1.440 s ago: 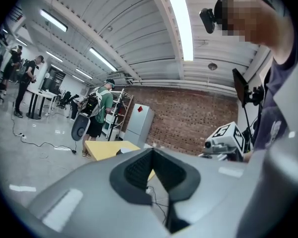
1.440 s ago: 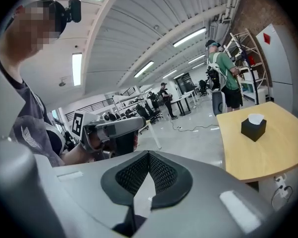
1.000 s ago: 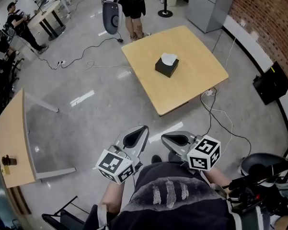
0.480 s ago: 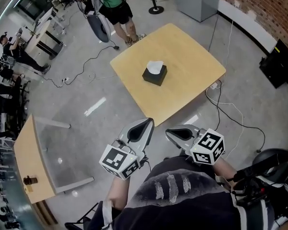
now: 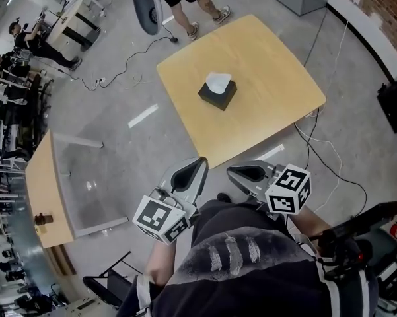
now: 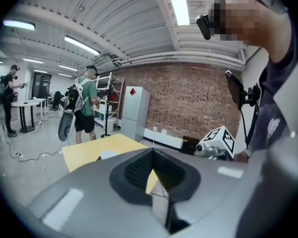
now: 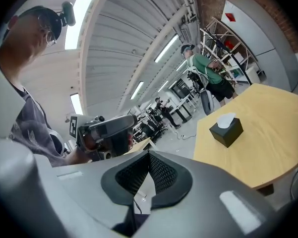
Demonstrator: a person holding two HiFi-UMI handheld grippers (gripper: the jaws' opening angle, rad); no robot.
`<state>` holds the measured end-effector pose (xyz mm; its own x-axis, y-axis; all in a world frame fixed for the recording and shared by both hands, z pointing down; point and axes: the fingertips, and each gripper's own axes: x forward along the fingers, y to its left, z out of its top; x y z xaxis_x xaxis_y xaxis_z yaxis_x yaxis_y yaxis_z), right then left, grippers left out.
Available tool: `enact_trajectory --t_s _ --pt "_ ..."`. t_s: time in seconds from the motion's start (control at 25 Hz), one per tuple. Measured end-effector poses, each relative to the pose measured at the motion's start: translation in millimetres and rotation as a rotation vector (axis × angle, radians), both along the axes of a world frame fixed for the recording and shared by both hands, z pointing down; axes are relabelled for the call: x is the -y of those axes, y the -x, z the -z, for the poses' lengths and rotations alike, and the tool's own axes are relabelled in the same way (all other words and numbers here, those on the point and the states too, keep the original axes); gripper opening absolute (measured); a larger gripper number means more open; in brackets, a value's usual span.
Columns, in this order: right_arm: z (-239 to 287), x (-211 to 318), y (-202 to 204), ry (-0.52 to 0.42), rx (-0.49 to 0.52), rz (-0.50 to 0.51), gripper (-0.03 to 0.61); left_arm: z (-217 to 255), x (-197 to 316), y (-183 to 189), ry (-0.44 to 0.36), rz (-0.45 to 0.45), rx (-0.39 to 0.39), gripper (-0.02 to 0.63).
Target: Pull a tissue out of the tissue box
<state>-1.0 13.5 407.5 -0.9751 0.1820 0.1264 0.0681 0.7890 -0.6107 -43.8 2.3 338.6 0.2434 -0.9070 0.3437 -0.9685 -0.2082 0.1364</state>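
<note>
The tissue box (image 5: 217, 96), small and black, sits near the middle of the pale wooden tabletop (image 5: 277, 78), and a white tissue (image 5: 218, 80) stands puffed up out of its top slot. It lies well ahead of both grippers, beyond the tabletop's near edge, with open floor between. Nothing touches it. The left gripper (image 5: 191, 176) is held close in front of the person's body, jaws drawn fully together with nothing between them, pointing toward the tabletop. The right gripper (image 5: 243, 174) is just beside it, level with it, jaws also pressed together and empty; from its own view the box shows ahead and off to the right of the jaws. Each gripper carries its marker cube at the rear, near the person's dark shirt (image 5: 234, 263). Past the far side of the tabletop from the grippers stands a person in a green top and dark shorts (image 6: 86, 110). Cables (image 5: 314, 147) trail over the grey floor to the right of the right gripper, and a second wooden desk (image 5: 43, 190) stands well off to the left of the left gripper. A brick wall (image 6: 188, 98) runs behind the tabletop.
</note>
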Motion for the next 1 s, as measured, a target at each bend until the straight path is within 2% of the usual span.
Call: enact_trajectory --t_s 0.16,0.36,0.76,1.0 --pt "-2 10 6 0.005 0.01 0.02 -0.003 -7 10 8 0.016 0.024 0.002 0.003" --pt "-5 20 15 -0.008 -0.018 0.002 -0.003 -8 26 16 -0.004 -0.01 -0.001 0.003" --pt "-2 51 41 -0.068 -0.136 -0.117 -0.003 -17 66 56 -0.052 -0.102 -0.108 0.003" --pt "3 62 80 -0.101 -0.185 -0.166 -0.003 -23 79 95 -0.054 -0.146 -0.153 0.003"
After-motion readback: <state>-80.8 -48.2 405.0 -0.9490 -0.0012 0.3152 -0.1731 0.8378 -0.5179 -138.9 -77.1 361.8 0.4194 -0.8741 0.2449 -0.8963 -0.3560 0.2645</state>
